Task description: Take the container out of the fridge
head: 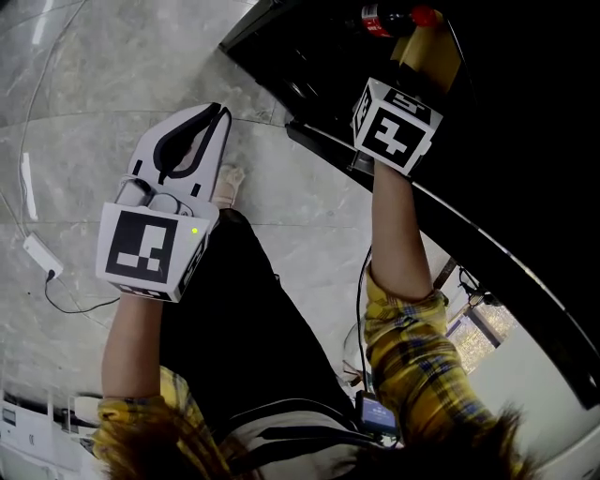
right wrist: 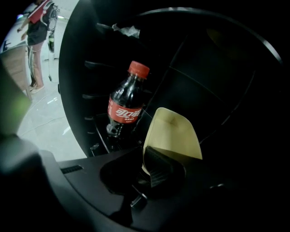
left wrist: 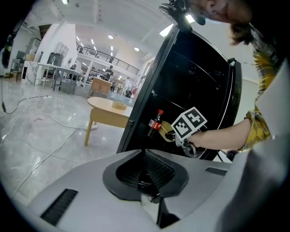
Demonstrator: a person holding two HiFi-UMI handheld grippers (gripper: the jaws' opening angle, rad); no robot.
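Note:
My right gripper (right wrist: 155, 166) reaches into the open black fridge (left wrist: 195, 86) and is shut on the edge of a pale yellow container (right wrist: 174, 133). In the head view the container (head: 427, 49) shows just past the gripper's marker cube (head: 396, 122). A cola bottle (right wrist: 125, 102) with a red cap stands in the fridge, just left of the container and apart from it; the head view has the bottle (head: 394, 19) at the top edge. My left gripper (head: 217, 116) hangs over the floor outside the fridge, jaws together, nothing in them.
The fridge's black lower edge (head: 469, 230) runs diagonally under my right arm. A white power strip with a cable (head: 42, 255) lies on the marble floor at left. A round wooden table (left wrist: 111, 106) stands beyond the fridge, and a person (right wrist: 38, 27) stands far off.

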